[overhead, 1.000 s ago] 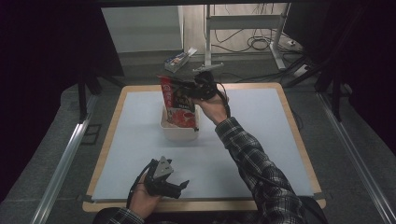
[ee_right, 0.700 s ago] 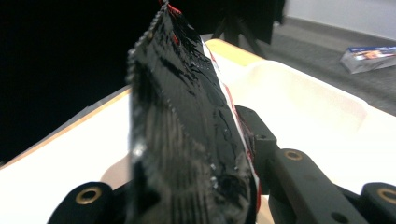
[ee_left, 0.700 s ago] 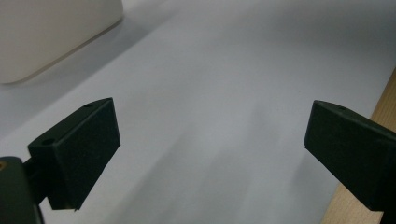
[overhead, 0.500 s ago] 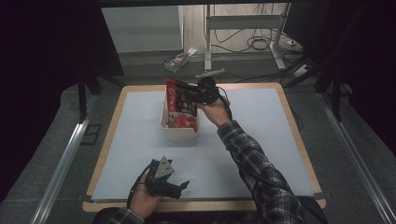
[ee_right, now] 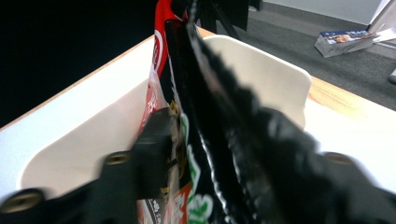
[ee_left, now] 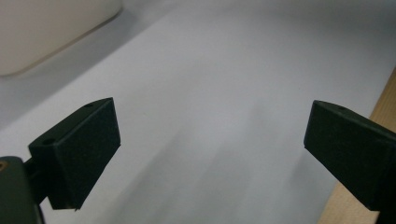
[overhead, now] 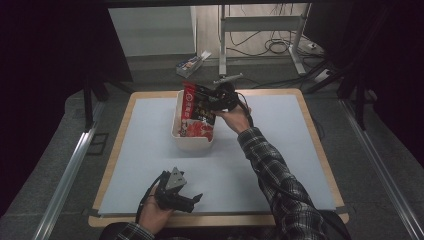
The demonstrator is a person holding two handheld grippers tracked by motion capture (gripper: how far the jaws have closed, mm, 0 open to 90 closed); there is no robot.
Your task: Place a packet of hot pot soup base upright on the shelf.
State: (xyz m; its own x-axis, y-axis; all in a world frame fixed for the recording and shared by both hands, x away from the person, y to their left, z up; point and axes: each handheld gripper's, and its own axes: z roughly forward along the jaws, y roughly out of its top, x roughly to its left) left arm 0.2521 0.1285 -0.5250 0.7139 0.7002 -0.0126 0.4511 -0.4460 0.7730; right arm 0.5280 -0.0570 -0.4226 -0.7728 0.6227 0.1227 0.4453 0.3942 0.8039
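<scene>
Near edge first: my left gripper lies low over the tabletop, same spot as a second ago, no shift. Jaws spread wide, nothing between them; the left gripper view shows just the white sheet under them, a strip of the wooden edge at right, and the bin wall at top left.

Mid-table: the white bin hasn't moved. It sits on the sheet, well apart from the left gripper.

Far side: my right gripper is at the far end of the bin, with the red-and-black snack bag. A second ago the bag hung higher and tilted over the bin; now it has come down and stands roughly upright inside, lower end in the bin, top sticking above the rim. The right hand has sunk along with it.

Right jaws have just been opening. In the right gripper view the bag still sits between them, the left pad close against the foil. I can't tell if the far pad touches it: that side is blurred. So jaws part-spread, bag between them, no firm pinch visible.

Beyond the tabletop, a small box lies on the floor.
</scene>
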